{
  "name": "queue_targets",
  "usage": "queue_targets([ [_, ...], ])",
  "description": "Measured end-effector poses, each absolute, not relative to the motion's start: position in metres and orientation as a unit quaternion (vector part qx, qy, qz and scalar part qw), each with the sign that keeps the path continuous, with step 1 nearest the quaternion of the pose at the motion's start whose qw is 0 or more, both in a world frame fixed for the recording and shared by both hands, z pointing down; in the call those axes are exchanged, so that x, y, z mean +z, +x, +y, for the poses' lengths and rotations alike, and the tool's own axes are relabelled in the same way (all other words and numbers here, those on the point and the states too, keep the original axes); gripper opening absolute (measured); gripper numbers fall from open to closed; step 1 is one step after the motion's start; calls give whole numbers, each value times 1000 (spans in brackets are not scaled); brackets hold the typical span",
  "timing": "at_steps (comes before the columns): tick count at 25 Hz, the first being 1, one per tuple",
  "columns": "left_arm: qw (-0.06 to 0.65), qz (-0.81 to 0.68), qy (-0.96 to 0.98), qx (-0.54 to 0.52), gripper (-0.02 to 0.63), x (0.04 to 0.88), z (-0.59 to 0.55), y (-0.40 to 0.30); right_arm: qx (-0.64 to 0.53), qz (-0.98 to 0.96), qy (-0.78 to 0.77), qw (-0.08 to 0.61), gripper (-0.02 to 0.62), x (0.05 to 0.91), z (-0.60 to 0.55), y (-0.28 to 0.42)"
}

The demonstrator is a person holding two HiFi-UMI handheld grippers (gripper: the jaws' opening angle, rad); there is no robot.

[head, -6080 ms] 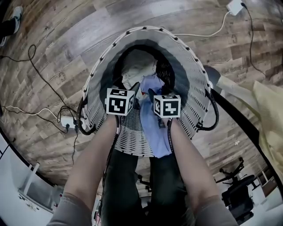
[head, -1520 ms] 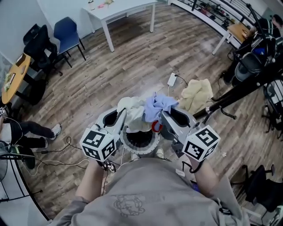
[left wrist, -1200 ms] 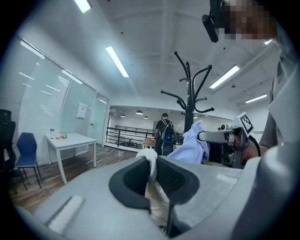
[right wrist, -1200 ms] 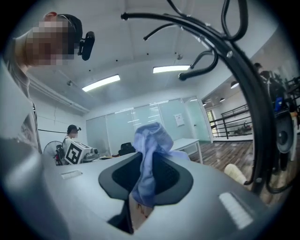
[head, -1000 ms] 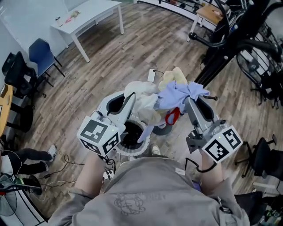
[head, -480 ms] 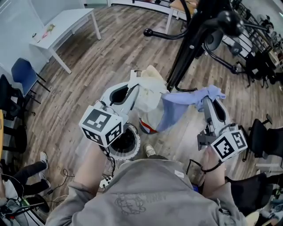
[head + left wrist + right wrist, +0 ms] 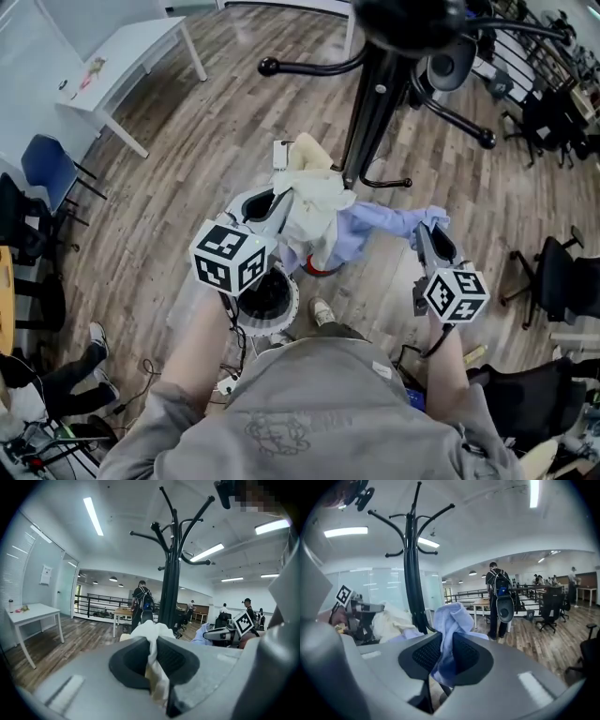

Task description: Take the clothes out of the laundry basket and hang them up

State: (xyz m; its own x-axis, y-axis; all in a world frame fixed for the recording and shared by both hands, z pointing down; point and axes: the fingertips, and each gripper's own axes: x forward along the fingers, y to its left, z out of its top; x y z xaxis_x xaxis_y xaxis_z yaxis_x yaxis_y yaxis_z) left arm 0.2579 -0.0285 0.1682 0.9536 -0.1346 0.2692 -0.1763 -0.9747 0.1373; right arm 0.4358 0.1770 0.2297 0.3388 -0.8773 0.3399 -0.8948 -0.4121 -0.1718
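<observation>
While both claws grip cloth, the person stands facing a black coat stand (image 7: 373,105) on a wood floor. The left gripper (image 7: 279,199) is clamped on a cream garment (image 7: 317,199). In the left gripper view, its jaws pinch a fold of that cream garment (image 7: 151,634), which bunches up above them. The right gripper (image 7: 419,228) is clamped on a light blue garment (image 7: 380,225). In the right gripper view, the blue cloth (image 7: 450,620) is squeezed between the pads and puffs out over them.

Seen from the head view, the blue garment stretches sideways from the right gripper toward the cream bundle and meets it, so the two pieces hang together between the claws. Both are out of the laundry basket (image 7: 269,302), which sits on the floor below the left gripper, close to the person's feet.

The stand's pole rises just beyond the clothes. It shows slightly right of centre in the left gripper view (image 7: 171,573) and left of centre in the right gripper view (image 7: 412,573), so it lies ahead, between the two claws. Its hooks curve out well above both grippers, so hanging likely calls for a lift. The left claw's cream bundle looks nearer the pole.

Bare floor surrounds the stand's spreading feet. A white table (image 7: 131,49) is well apart on the left.
</observation>
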Motion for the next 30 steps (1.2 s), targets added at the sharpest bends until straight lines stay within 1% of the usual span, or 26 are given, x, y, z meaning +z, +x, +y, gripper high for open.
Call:
queue_targets([
  [2,85,-78,982,149,32,185,-28,259,209,-541,813,47,95,254,177,436],
  [5,91,-75,977,176,34,210,-22,261,241,-545,800,66,98,289,173,433],
  [12,118,-65,964,230,35,263,-19,266,311,-557,767,73,114,352,152,416],
  [17,146,-75,955,248,43,291,-19,261,351,-573,735,90,126,385,139,394],
  [22,161,-73,947,269,99,306,-10,259,360,-579,723,110,147,393,131,382],
  [24,163,-77,944,275,145,310,-9,255,366,-579,719,118,204,395,129,377],
  [26,167,-82,942,280,201,312,-9,250,373,-584,710,127,275,396,129,372],
  [27,170,-82,941,282,217,313,-9,249,376,-587,706,129,324,396,129,371],
  [28,173,-81,940,283,238,315,-8,248,378,-589,702,130,358,395,130,370],
  [30,179,-77,938,286,277,318,-6,246,378,-594,698,128,383,391,131,371],
])
